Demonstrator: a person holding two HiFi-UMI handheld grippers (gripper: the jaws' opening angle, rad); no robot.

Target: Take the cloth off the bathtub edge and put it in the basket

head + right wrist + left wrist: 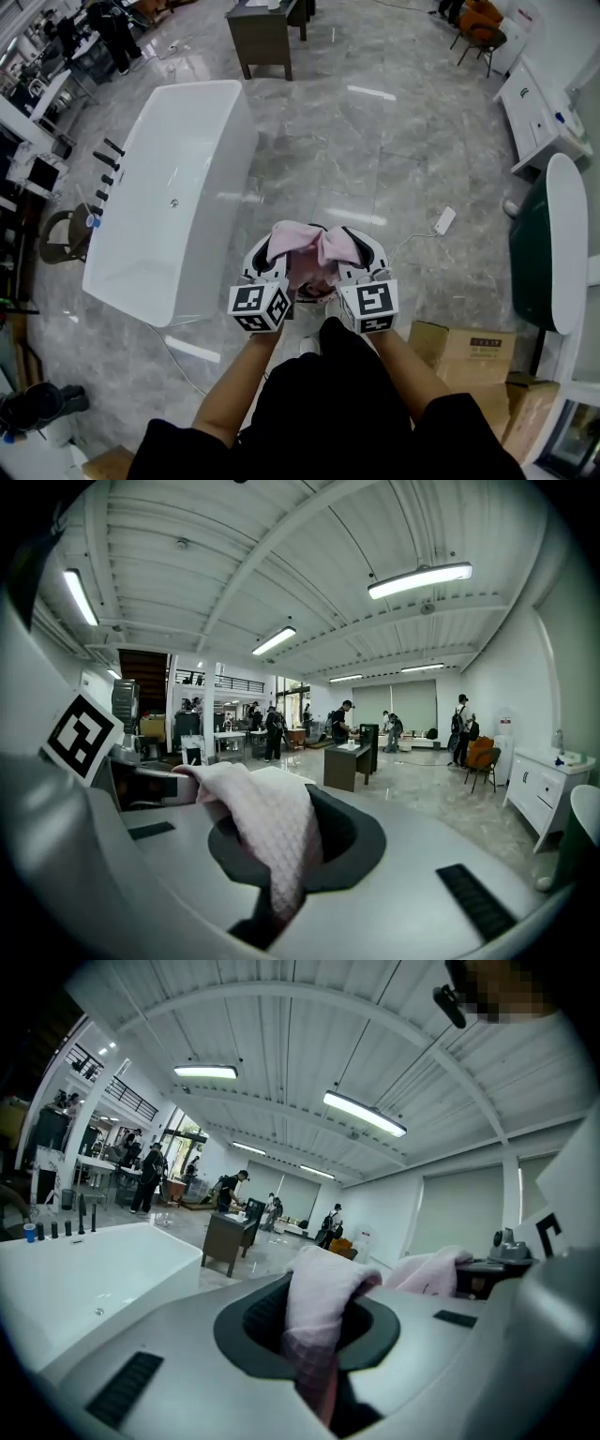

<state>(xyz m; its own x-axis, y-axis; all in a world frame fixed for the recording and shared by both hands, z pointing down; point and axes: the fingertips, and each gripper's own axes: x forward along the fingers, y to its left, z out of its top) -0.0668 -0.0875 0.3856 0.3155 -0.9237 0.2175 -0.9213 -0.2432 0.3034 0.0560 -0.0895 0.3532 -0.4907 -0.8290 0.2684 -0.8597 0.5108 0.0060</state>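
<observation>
The carrying step is in hand: the pink cloth (314, 246) is off the bathtub (178, 202) and hangs in the air in front of the person, bunched between 2 grips. The left hand-held gripper (275, 251) is clamped on 1 end and the right hand-held gripper (354, 251) on the other — each gripper view shows fabric pinched in the jaws. The bathtub stands well apart at the left. No basket shows clearly in any view, so the next move likely calls for finding it, bringing both ends over its opening, and only then letting go.
</observation>
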